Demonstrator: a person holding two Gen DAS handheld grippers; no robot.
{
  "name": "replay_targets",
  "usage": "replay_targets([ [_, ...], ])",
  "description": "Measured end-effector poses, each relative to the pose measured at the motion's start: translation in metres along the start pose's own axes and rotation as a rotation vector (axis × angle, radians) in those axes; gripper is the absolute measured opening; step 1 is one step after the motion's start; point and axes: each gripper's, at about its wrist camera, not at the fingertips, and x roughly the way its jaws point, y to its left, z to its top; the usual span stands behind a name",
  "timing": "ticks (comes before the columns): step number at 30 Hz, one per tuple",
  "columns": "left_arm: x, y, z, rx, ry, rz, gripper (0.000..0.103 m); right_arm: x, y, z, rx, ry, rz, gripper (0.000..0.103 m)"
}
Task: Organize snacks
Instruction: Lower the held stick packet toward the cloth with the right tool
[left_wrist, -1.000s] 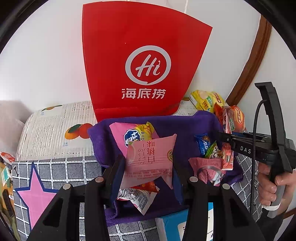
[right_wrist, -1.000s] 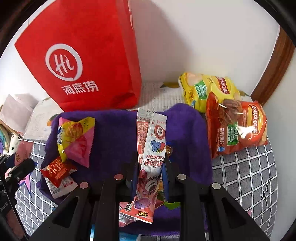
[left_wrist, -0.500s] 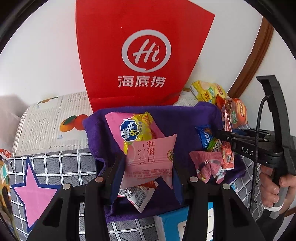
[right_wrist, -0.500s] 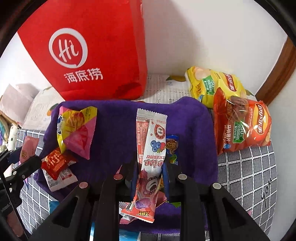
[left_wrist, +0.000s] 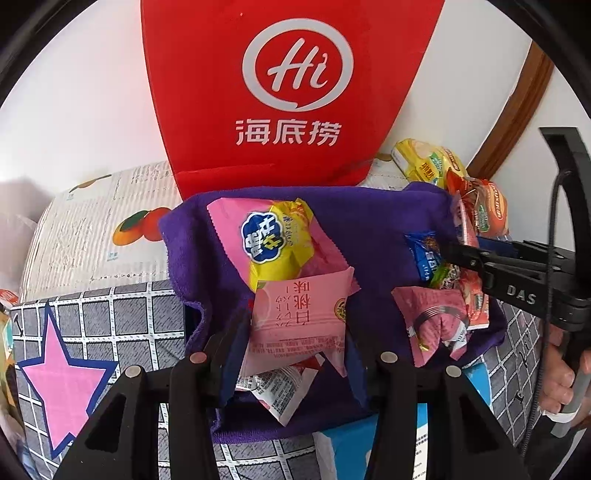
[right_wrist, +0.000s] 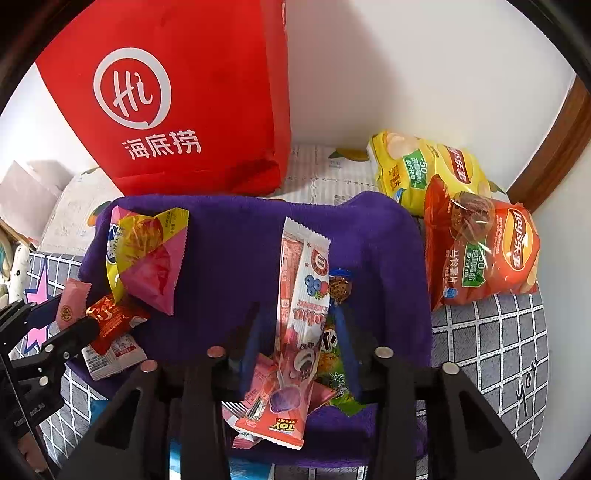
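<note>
Placement step, by my reading: both your grippers sit low over the purple towel (right_wrist: 229, 258) with one snack apiece.

Right gripper (right_wrist: 295, 354): its jaws have just been opening, and in its own view the blue pads stand clear of the long strawberry-and-blueberry wrapper (right_wrist: 301, 325), which lies loose between them on top of other small packets. Released, or nearly so. Just beyond the tips, a small cookie packet (right_wrist: 340, 288). Off to its left, a pink-and-yellow pouch (right_wrist: 147, 258). Far right, off the towel: an orange chip bag (right_wrist: 480, 251), and a yellow chip bag (right_wrist: 424, 170) behind it.

Left gripper (left_wrist: 295, 332): jaws narrow, pads pressed on either side of the pale pink peach packet (left_wrist: 301, 317). That one is held. Under it, a red-and-white sachet (left_wrist: 284, 391).

Beyond both tools, a red paper bag (left_wrist: 291, 92) stands upright against the wall.

Next move, as I judge it: lift your right gripper straight off without dragging the wrapper, then let the pink packet go beside the pouch.
</note>
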Motion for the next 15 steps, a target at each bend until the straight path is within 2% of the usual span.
replay_targets([
  [3, 0.005, -0.001, 0.0, 0.004, 0.01, 0.002, 0.047, -0.001, 0.001, 0.0, -0.01, 0.002, 0.001, 0.044],
  [5, 0.008, -0.003, 0.0, 0.01, 0.016, 0.007, 0.048, -0.001, 0.002, 0.0, -0.015, 0.004, 0.0, 0.05],
  [8, 0.014, -0.007, 0.001, 0.026, 0.027, 0.015, 0.048, -0.002, 0.001, 0.0, -0.011, 0.0, -0.005, 0.056],
  [15, 0.014, -0.005, 0.001, 0.019, 0.029, 0.01, 0.05, -0.006, -0.006, 0.003, 0.012, -0.01, 0.002, 0.058],
])
